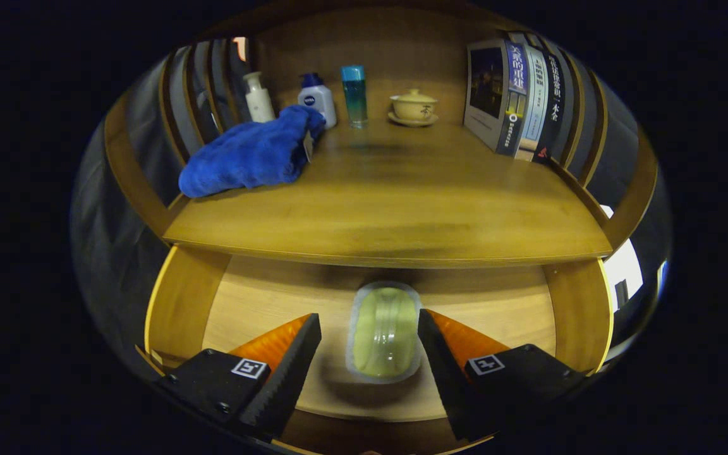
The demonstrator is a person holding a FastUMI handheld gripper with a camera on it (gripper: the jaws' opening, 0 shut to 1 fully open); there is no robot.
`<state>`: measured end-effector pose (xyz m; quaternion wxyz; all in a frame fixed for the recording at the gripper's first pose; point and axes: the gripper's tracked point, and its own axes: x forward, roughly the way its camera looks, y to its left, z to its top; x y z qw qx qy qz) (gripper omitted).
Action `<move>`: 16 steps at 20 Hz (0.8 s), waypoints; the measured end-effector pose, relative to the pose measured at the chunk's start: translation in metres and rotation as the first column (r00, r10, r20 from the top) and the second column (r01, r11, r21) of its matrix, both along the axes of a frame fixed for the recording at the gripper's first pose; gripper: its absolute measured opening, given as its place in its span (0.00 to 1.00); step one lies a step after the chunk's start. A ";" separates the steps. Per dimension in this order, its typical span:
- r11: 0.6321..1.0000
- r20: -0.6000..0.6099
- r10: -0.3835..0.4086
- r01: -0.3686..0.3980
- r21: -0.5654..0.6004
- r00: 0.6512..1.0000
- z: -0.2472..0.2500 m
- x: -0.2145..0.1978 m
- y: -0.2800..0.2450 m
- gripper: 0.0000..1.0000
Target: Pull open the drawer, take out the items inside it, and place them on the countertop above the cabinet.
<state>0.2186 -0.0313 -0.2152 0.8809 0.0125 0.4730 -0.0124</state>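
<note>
The drawer (187, 303) is pulled open under the counter (402, 215). A pale green packet (385, 333) lies on the drawer floor, and its far end is hidden in the counter's shadow. The gripper (369, 351) has its fingers spread wide, one on each side of the packet, not touching it. At the counter's back edge stand a blue towel (250, 155), three bottles, a lidded cup (413, 106) and books (519, 95). Their writing is too small to make out.
</note>
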 end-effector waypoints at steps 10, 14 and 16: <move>0.999 -0.068 -0.031 0.032 0.015 0.997 -0.026 0.000 -0.004 0.82; 1.000 -0.060 -0.022 0.021 -0.018 0.998 -0.032 -0.003 -0.009 0.54; 1.000 -0.057 -0.028 0.028 0.003 0.998 -0.032 -0.007 -0.007 0.28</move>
